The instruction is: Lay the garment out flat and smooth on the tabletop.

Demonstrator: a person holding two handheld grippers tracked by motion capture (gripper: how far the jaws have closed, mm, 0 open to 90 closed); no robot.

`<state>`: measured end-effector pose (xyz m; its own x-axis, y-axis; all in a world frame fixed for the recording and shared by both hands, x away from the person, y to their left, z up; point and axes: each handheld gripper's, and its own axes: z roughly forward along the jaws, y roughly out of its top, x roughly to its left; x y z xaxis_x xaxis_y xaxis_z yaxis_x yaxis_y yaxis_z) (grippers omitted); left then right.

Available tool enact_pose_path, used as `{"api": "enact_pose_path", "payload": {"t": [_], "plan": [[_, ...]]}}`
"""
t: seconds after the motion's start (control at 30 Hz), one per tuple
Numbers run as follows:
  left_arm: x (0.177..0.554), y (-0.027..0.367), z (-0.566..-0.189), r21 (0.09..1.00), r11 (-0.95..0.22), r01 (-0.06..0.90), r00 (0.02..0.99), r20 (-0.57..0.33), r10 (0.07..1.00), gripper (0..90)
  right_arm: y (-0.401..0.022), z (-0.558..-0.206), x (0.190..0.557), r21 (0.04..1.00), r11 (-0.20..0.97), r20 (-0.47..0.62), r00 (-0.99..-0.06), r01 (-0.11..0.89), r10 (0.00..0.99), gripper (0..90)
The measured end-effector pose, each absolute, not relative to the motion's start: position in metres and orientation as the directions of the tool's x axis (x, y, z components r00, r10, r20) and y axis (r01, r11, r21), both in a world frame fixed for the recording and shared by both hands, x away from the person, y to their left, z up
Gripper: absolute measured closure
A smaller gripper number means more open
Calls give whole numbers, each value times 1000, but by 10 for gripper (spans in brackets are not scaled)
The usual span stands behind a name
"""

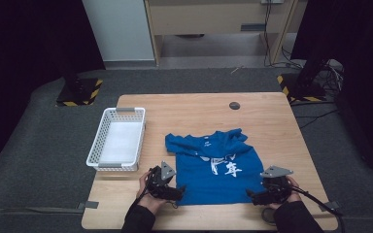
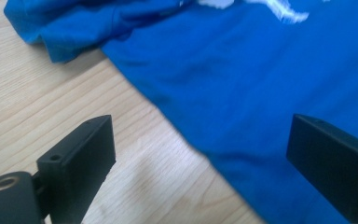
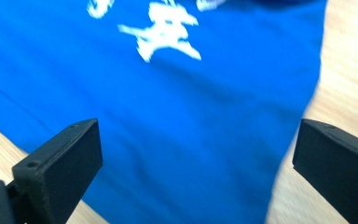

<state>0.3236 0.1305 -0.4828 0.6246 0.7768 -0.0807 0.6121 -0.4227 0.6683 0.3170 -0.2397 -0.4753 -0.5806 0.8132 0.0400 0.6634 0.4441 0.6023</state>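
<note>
Both grippers poised at the shirt's near hem, nothing gripped.

The left gripper [image 1: 177, 193] and right gripper [image 1: 250, 195] sat at the two near corners of the blue T-shirt [image 1: 213, 165], jaws spread wide and holding nothing, probably lined up to pinch the hem for a fold. The shirt lay flat mid-table [image 1: 194, 109], print up, collar away. The white basket [image 1: 118, 139] stood farther left, likely its destination.

Left gripper [image 2: 200, 154] jaws spread wide, nothing between them but cloth edge and wood. Blue T-shirt [image 2: 242, 79] lies ahead, its hem running under the far-side jaw; bare wooden table [image 2: 37, 98] beneath the other.
</note>
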Motion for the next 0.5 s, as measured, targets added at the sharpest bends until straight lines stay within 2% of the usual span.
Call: {"api": "enact_pose_path", "payload": {"t": [0.03, 0.27, 0.5], "plan": [[324, 129, -483, 676, -409, 613, 622, -95, 777, 83, -238, -475, 320, 618, 413, 78, -574, 669, 815, 21], [338, 114, -488, 681, -364, 636, 613, -159, 774, 104, -228, -475, 341, 653, 332, 129, -532, 681, 837, 46], [353, 108, -502, 650, -373, 662, 599, -159, 785, 112, -227, -485, 360, 649, 297, 158, -506, 701, 848, 43]]}}
